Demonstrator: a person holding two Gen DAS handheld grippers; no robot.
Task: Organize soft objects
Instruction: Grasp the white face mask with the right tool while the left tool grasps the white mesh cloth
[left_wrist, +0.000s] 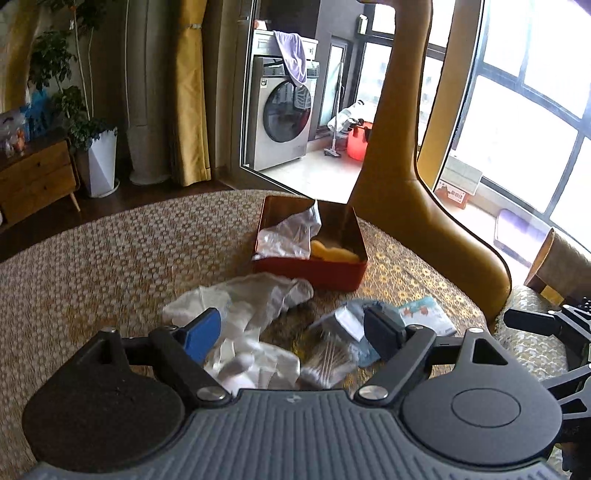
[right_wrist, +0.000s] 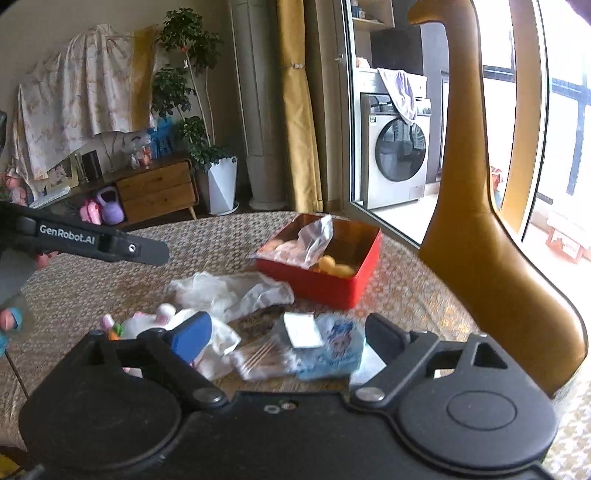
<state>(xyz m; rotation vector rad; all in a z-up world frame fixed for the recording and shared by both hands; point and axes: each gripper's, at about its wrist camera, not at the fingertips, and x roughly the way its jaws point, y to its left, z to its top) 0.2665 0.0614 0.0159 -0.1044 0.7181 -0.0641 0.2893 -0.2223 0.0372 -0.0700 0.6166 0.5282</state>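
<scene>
A red box (left_wrist: 332, 275) (right_wrist: 365, 254) sits on the woven table and holds a clear plastic bag (left_wrist: 291, 232) (right_wrist: 314, 236) and a yellow soft item (left_wrist: 332, 254) (right_wrist: 334, 267). In front of it lie white crumpled plastic bags (left_wrist: 255, 295) (right_wrist: 229, 291), a bag of cotton swabs (left_wrist: 328, 363) (right_wrist: 258, 360), a blue tissue pack (left_wrist: 354, 321) (right_wrist: 332, 350) and a small white plush toy (right_wrist: 162, 317). My left gripper (left_wrist: 291, 332) is open above the white bags and swabs. My right gripper (right_wrist: 288, 338) is open above the swabs and tissue pack.
A mustard chair back (left_wrist: 410, 184) (right_wrist: 476, 229) rises at the table's right edge behind the box. The left gripper's body (right_wrist: 92, 240) shows at the left of the right wrist view. A small printed packet (left_wrist: 428, 312) lies right of the tissue pack.
</scene>
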